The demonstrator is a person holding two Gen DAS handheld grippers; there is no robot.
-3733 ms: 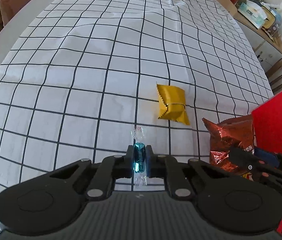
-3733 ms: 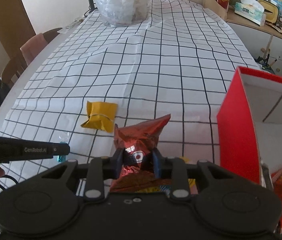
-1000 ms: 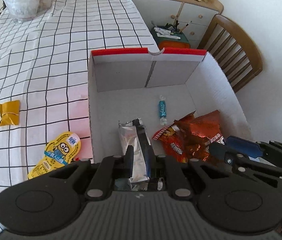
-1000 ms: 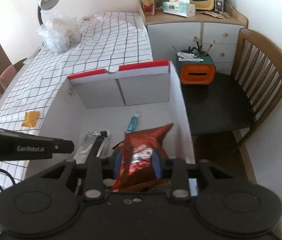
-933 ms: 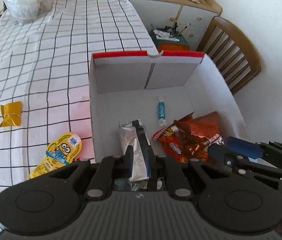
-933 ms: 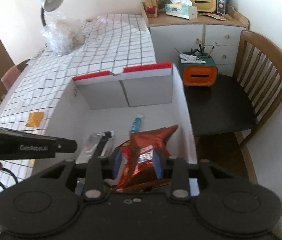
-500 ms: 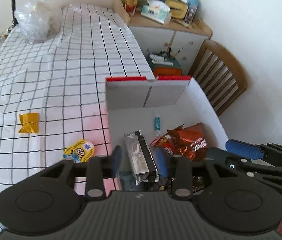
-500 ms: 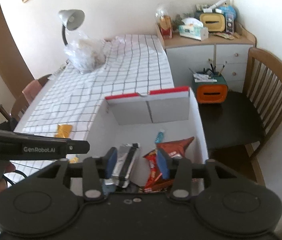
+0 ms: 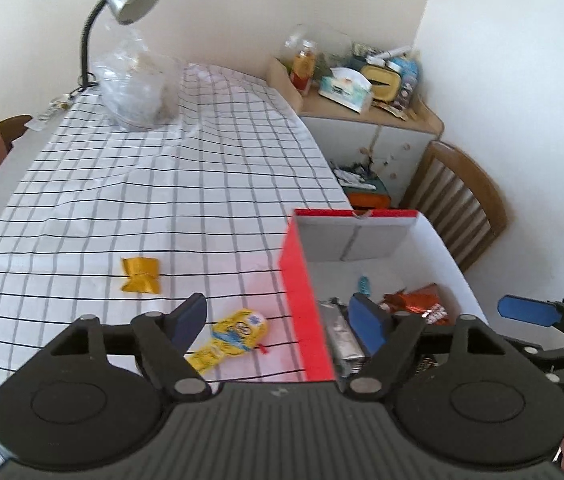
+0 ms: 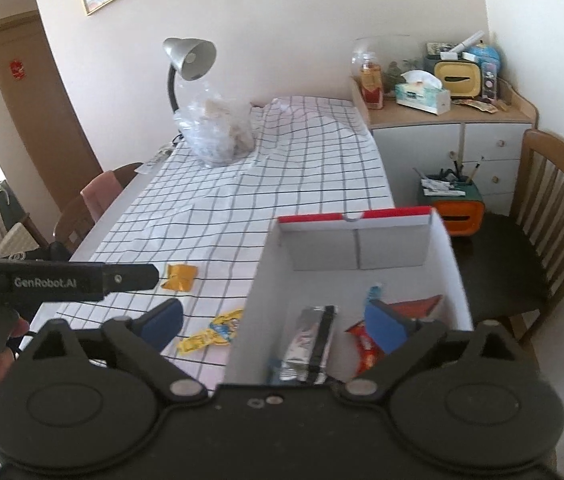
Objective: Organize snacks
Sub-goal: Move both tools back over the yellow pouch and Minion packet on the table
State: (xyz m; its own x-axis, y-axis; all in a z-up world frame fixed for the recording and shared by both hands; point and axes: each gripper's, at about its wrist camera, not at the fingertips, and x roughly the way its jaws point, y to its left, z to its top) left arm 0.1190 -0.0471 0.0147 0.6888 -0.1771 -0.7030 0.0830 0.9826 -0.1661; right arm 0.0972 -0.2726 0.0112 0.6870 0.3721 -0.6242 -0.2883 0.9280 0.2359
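Both claws, the left claw [image 9: 278, 322] and right claw [image 10: 278, 322], have just been opening and stand released, nothing between the jaws. Below lies the red box [image 10: 451, 256] holding a silver packet [image 10: 313, 340] and red chip bag [image 10: 365, 346]. On the bench [image 9: 162, 184] beside it lie a yellow snack [image 9: 230, 338] and, farther, a gold packet [image 9: 140, 275].

one red box [image 10: 447, 240], two snacks out on the bench, a gold packet [image 9: 140, 275] and a yellow pouch [image 9: 229, 340], one silver packet [image 10: 313, 344], one blue candy [image 10: 373, 293], one lamp [image 10: 188, 60]
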